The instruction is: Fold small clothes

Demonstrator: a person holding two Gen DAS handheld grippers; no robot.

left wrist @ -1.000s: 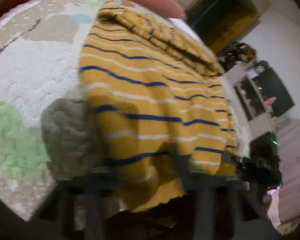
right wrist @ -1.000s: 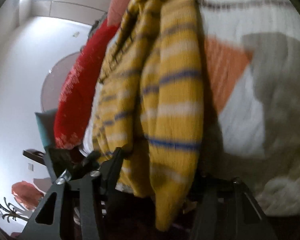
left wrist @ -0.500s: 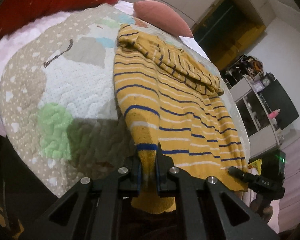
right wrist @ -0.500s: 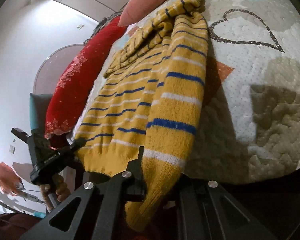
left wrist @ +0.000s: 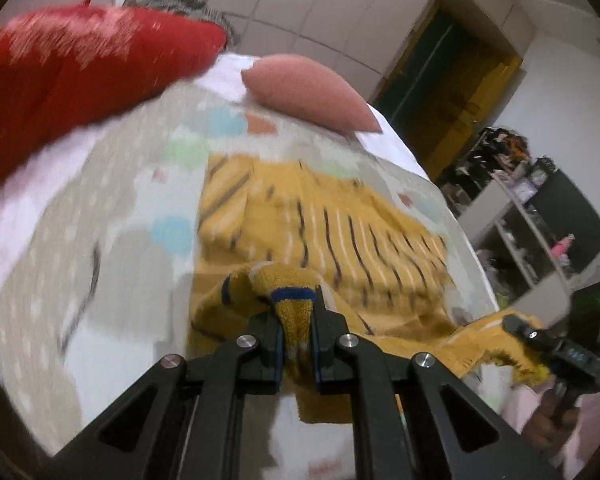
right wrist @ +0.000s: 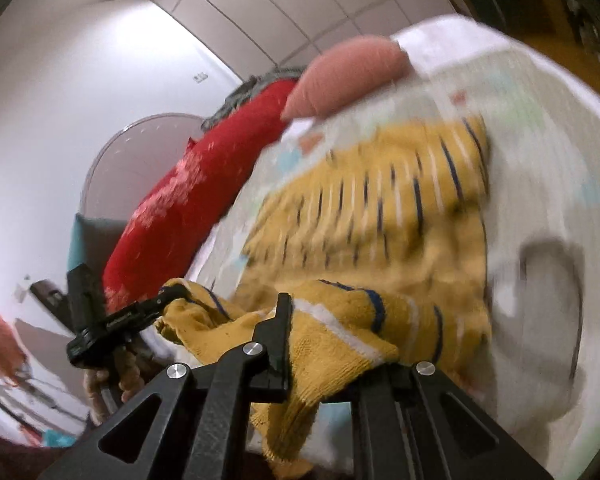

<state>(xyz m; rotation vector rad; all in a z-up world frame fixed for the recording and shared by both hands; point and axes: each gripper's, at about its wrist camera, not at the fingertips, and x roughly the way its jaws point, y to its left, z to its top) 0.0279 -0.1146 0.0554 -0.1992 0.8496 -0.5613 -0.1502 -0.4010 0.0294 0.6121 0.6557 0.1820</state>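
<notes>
A small yellow sweater (left wrist: 340,236) with blue and white stripes lies on a patterned quilt (left wrist: 112,248) on a bed. My left gripper (left wrist: 296,328) is shut on one bottom corner of the sweater, lifted above the quilt. My right gripper (right wrist: 332,344) is shut on the other bottom corner (right wrist: 340,336), bunched over its right finger. Each gripper shows in the other's view, the right (left wrist: 548,344) and the left (right wrist: 140,308), both holding the hem. The sweater's upper part (right wrist: 380,208) lies flat and blurred.
A red pillow (left wrist: 72,68) and a pink cushion (left wrist: 304,96) sit at the head of the bed. A doorway (left wrist: 448,92) and cluttered shelves (left wrist: 540,216) stand beyond the bed's right side. The quilt's edge (right wrist: 560,320) drops off at the near side.
Both grippers have lifted the sweater's bottom hem and carried it up and forward over the body toward the pillows. The views are now blurred with motion.
</notes>
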